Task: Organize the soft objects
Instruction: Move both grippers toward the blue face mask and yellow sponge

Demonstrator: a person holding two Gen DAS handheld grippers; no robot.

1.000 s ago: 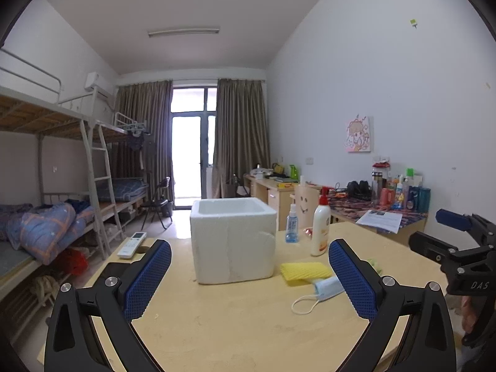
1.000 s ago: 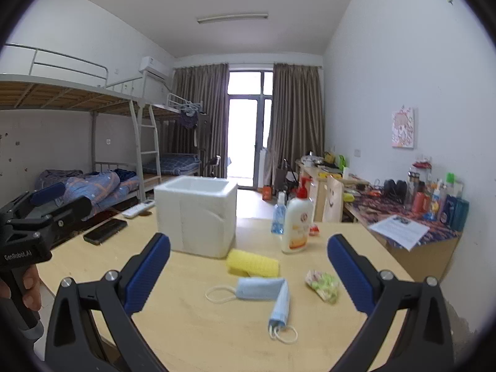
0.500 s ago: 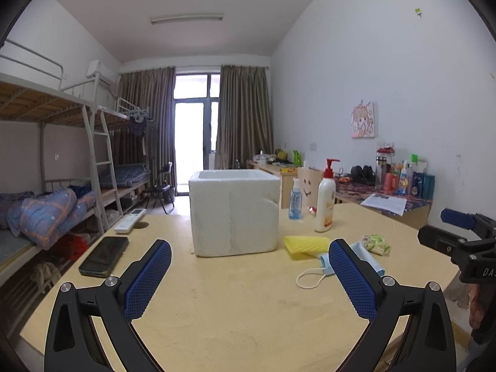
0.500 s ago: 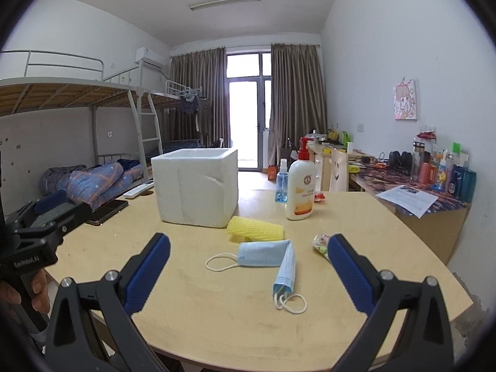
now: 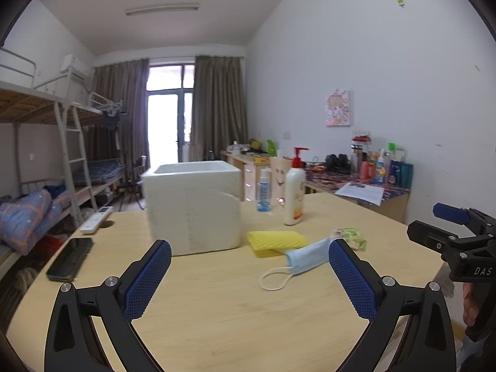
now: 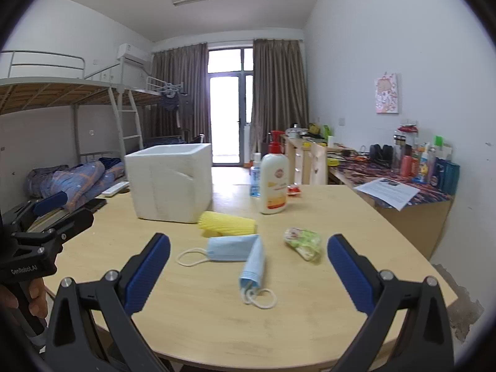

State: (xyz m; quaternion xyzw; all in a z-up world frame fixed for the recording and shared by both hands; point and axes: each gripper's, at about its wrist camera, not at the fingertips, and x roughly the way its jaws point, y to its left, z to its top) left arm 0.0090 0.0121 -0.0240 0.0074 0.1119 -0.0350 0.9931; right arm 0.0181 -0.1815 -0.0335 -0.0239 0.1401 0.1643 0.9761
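- The left gripper [image 5: 249, 274] hovers with its blue-padded jaws spread wide, holding nothing, above the pale wooden round table [image 5: 217, 310].
- The right gripper [image 6: 248, 271] is equally wide and empty.
- Landmark: the white foam box [image 6: 172, 183], open-topped, on the table.
- The yellow ribbed sponge cloth [image 6: 228, 224] lies just beside the box's right corner.
- The light-blue face mask [image 6: 240, 252] touches the sponge's near edge, farther from the box.
- The green crumpled wrapper [image 6: 303, 240] lies right of the mask.
- The white pump lotion bottle [image 6: 274, 178] stands right of the box.
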